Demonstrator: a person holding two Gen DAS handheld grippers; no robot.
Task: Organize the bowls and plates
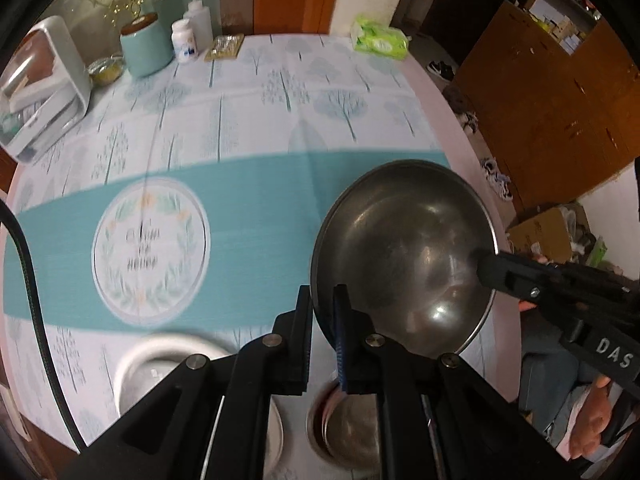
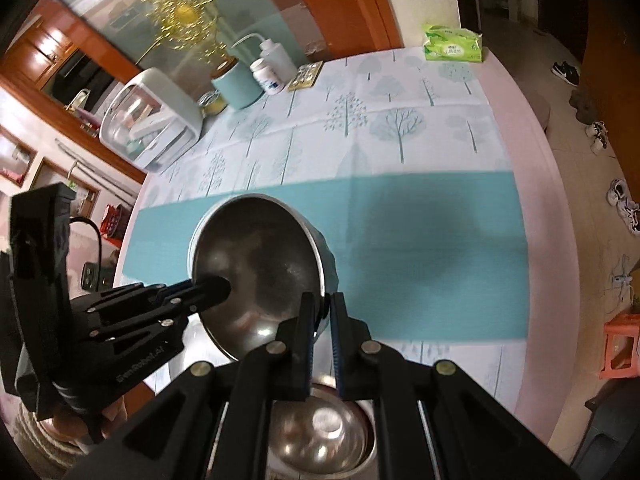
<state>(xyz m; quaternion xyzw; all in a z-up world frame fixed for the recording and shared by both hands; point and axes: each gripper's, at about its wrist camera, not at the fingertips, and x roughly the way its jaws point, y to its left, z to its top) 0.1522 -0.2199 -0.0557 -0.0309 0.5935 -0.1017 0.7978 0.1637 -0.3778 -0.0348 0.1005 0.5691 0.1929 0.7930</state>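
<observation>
Both grippers carry one steel bowl point(image 1: 404, 256) above the tablecloth point(image 1: 248, 240). The left gripper point(image 1: 322, 332) is clamped on its near rim and the right gripper point(image 2: 322, 320) is clamped on the opposite rim, prob. so the wide, smooth bowl does not swing or slip. It hangs tilted, w/ its shadow on the teal band. Below wait the nested bowls point(image 2: 320, 432) and a plate point(image 1: 160, 364), likely the stack it goes to.

Three steel bowls: one point(image 1: 404, 256) at three o'clock, one point(image 1: 348, 432) at six, another point(image 1: 160, 376) at seven. Two white bottles point(image 1: 192, 28) at eleven o'clock.
</observation>
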